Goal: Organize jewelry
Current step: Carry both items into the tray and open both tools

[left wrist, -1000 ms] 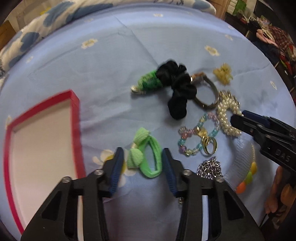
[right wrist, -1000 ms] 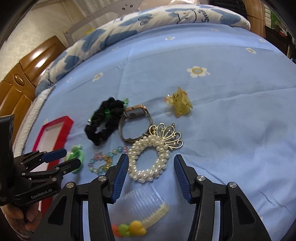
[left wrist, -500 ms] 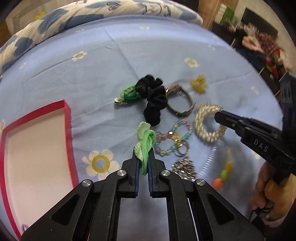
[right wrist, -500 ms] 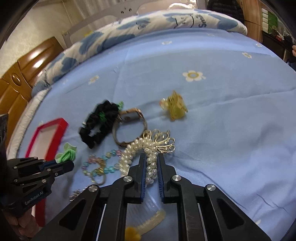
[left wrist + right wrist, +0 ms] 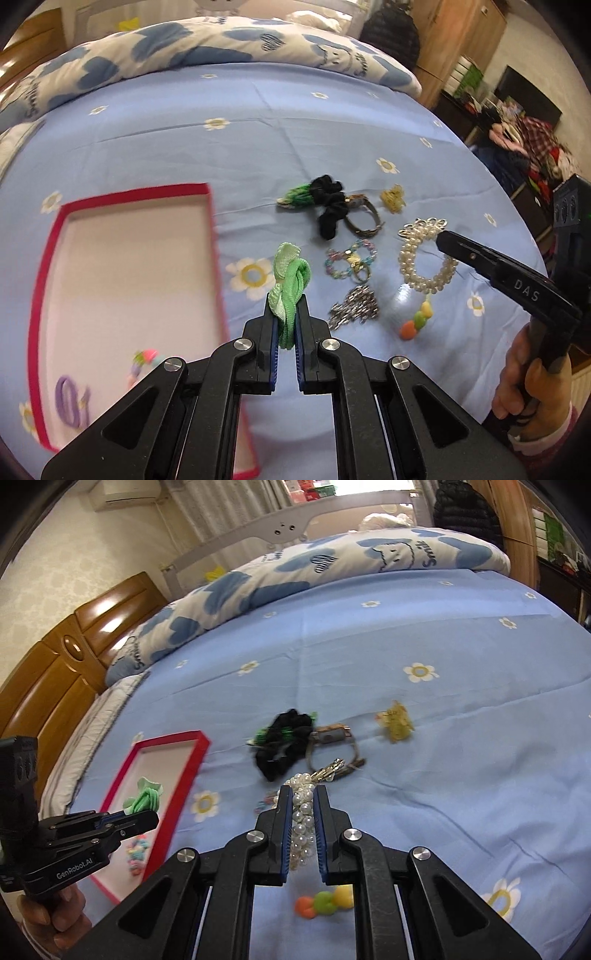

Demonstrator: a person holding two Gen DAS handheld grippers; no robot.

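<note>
My left gripper (image 5: 286, 316) is shut on a green hair tie (image 5: 290, 275) and holds it above the bed, beside the red-rimmed tray (image 5: 214, 236). The tie also shows in the right wrist view (image 5: 144, 798), over the tray (image 5: 186, 771). My right gripper (image 5: 303, 814) is shut on a pearl bracelet (image 5: 303, 823) with a gold crown charm, lifted off the sheet. It also shows in the left wrist view (image 5: 424, 254). The tray holds a purple hair tie (image 5: 68, 400) and a pastel bead piece (image 5: 142, 360).
On the blue flowered sheet lie a black scrunchie (image 5: 328, 206) over a green braided band, a watch (image 5: 364, 218), a yellow claw clip (image 5: 393, 197), a pastel bead bracelet (image 5: 349, 258), a silver chain (image 5: 354, 306) and a clear comb with coloured beads (image 5: 415, 321). A pillow lies behind.
Both grippers closed on their pieces and lifted them. The left one carried the green tie up and toward the tray; the right one raised the pearl bracelet.
</note>
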